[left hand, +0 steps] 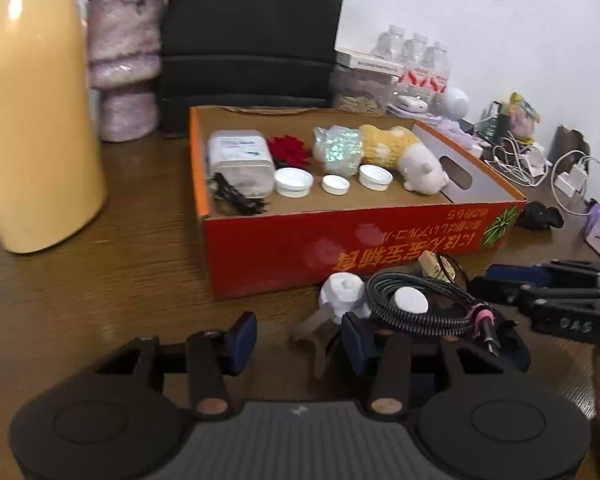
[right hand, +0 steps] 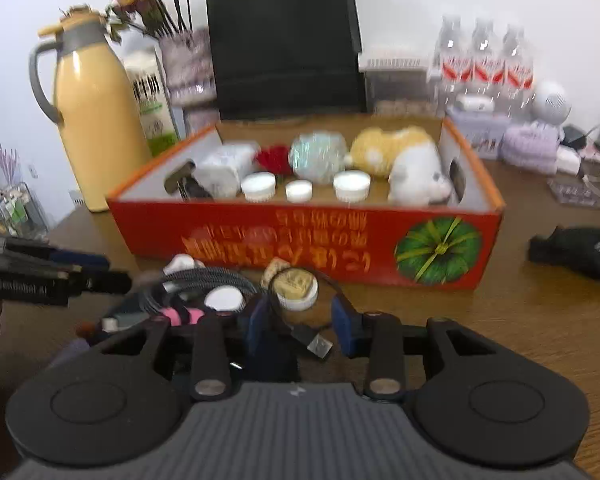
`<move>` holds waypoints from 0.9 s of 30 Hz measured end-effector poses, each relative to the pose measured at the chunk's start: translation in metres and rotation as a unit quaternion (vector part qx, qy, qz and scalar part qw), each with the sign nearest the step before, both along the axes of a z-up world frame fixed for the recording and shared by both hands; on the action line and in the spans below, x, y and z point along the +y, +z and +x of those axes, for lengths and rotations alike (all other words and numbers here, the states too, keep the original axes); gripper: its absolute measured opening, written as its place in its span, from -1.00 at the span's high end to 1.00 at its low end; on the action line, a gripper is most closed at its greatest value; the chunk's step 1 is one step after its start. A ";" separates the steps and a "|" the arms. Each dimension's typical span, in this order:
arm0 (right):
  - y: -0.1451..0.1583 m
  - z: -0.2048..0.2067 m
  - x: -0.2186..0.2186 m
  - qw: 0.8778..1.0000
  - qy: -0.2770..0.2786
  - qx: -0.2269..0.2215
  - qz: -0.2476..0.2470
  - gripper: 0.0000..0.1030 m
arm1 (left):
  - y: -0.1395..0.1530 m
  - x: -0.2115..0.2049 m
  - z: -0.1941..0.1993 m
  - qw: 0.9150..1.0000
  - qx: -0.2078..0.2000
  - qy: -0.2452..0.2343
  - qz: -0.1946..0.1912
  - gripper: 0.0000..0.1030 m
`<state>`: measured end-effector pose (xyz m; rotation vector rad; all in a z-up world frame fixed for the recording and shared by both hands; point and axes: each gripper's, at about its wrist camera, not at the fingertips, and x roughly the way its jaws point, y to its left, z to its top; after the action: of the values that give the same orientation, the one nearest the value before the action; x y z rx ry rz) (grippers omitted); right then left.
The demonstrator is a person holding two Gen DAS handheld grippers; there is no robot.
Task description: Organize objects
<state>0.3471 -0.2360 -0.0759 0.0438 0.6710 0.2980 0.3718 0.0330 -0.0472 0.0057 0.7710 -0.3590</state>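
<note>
A red cardboard box [left hand: 340, 240] [right hand: 300, 240] stands on the wooden table. It holds a white jar [left hand: 240, 156], a red flower, a yellow and white plush toy [left hand: 400, 152] and three white lids. In front of the box lies a pile: a coiled black braided cable [left hand: 416, 280] [right hand: 204, 276], a white disc and a small white pot [right hand: 296, 290]. My left gripper [left hand: 300, 340] is open just left of the coil, with bare table between its fingers. My right gripper [right hand: 300, 320] is open. A USB plug [right hand: 318, 344] lies loose between its fingers, and the pot sits just beyond them.
A yellow thermos jug [left hand: 36, 120] [right hand: 96, 120] and a purple vase [left hand: 124, 64] stand left of the box. A black bag [right hand: 284, 36] and water bottles [right hand: 484, 60] are behind it. Chargers and cords [left hand: 540, 164] and a black pouch [right hand: 576, 252] lie at the right.
</note>
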 end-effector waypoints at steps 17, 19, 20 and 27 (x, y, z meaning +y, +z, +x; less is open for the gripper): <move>-0.013 -0.007 -0.006 1.000 0.006 -0.002 0.027 0.88 | -0.008 0.010 0.000 0.999 -0.022 0.005 -0.027 0.94; -0.008 -0.013 -0.008 1.000 0.003 -0.013 0.028 0.88 | 0.001 0.013 -0.006 0.999 -0.032 0.011 -0.038 0.94; -0.005 -0.016 -0.010 0.999 0.001 -0.019 0.031 0.88 | 0.008 0.015 -0.012 0.998 -0.043 0.014 -0.042 0.94; 0.012 -0.056 -0.025 0.997 -0.035 -0.050 0.055 0.88 | 0.051 0.015 -0.077 0.992 -0.104 0.038 -0.065 0.94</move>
<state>0.2906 -0.2614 -0.0636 0.1568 0.5519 0.2681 0.2948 0.0477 0.0042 -0.1073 0.5394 -0.3290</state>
